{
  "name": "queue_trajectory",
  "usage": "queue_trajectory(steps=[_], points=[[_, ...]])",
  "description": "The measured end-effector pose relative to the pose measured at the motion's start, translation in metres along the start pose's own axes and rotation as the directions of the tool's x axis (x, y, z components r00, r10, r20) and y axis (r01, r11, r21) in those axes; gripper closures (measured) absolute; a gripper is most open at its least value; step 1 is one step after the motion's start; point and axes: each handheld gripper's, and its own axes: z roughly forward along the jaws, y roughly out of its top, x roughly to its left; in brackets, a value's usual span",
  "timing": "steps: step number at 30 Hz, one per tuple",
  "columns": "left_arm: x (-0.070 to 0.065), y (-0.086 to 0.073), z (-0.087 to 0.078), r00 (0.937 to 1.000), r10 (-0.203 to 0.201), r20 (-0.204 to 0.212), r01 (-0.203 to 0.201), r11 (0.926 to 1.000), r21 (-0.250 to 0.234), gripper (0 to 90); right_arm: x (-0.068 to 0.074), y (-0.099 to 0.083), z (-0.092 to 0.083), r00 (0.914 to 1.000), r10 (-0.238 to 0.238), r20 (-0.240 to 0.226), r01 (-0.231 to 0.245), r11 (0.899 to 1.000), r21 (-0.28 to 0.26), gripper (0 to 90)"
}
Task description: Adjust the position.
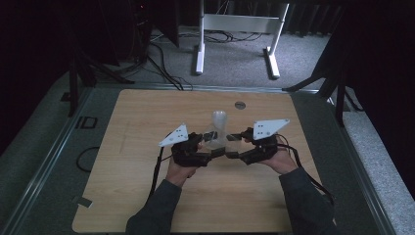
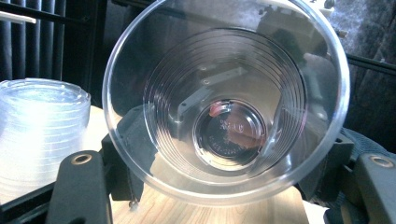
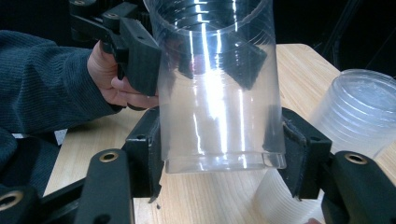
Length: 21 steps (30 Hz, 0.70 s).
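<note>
The table (image 1: 147, 196) was pale wood with a small round metal disc (image 1: 240, 105) near its 12 o'clock edge. It stood on grey carpet (image 1: 235, 54) in a dark room, with a white frame (image 1: 237, 29) and loose cables (image 1: 164, 68) behind it. Near the table's centre, the left gripper (image 1: 215, 151) and the right gripper (image 1: 234, 147) were both clamped on one clear plastic cup (image 3: 219, 93). A stack of clear cups (image 1: 219, 120) stood just beyond, toward 12 o'clock.
</note>
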Motion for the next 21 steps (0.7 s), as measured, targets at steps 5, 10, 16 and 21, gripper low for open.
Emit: queue_trajectory(steps=[5,10,16,21], points=[[0.0002,-0.0005,0.0001,1.0,-0.004,0.001,0.004,1.0,-0.006,30.0,0.0011,0.0008,0.0012,1.0,-0.009,0.003,0.009,1.0,0.02,38.0],[0.001,0.0001,-0.0017,1.0,-0.01,-0.002,0.01,0.9997,-0.021,30.6,0.0015,0.0012,0.0029,0.9999,-0.016,0.001,0.016,0.999,0.044,36.3],[0.0007,0.0,-0.0027,1.0,-0.005,-0.006,0.005,0.9998,-0.018,31.0,0.0013,0.0033,0.0035,0.9998,-0.022,-0.001,0.022,0.998,0.059,36.1],[0.0007,-0.0002,-0.0027,1.0,-0.001,-0.007,0.001,0.9999,-0.013,30.8,0.002,0.0076,0.0033,0.9995,-0.033,-0.001,0.033,0.996,0.086,31.9]])
